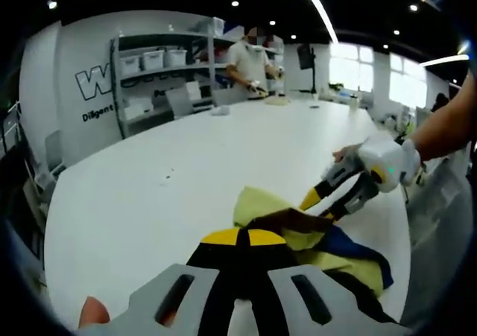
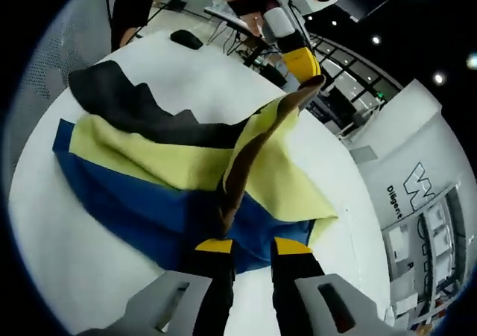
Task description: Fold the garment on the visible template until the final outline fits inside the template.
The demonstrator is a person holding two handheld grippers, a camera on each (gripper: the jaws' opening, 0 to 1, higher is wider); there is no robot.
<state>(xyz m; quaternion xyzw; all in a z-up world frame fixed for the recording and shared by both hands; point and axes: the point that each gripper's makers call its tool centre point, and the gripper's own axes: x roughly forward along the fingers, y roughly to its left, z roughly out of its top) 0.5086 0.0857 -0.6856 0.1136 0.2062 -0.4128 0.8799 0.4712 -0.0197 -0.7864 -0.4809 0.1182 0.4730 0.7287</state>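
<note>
The garment (image 2: 186, 165) lies partly spread on the white table (image 2: 45, 261), with black, yellow and blue panels. A brown-edged fold rises from it as a taut ridge. My left gripper (image 2: 304, 66) comes in from the top of the right gripper view, shut on the raised corner. My right gripper (image 2: 253, 245) holds the ridge's near end between its yellow-tipped jaws. In the left gripper view, my left gripper (image 1: 243, 237) has its jaws together over the bunched garment (image 1: 313, 246), and the right gripper (image 1: 325, 203) pinches the cloth from the right.
The long white table (image 1: 186, 165) stretches far ahead. At its far end a person (image 1: 250, 64) works, beside grey shelves (image 1: 156, 68) holding bins. A small black object (image 2: 186, 39) lies beyond the garment. A forearm (image 1: 447, 124) holds the right gripper.
</note>
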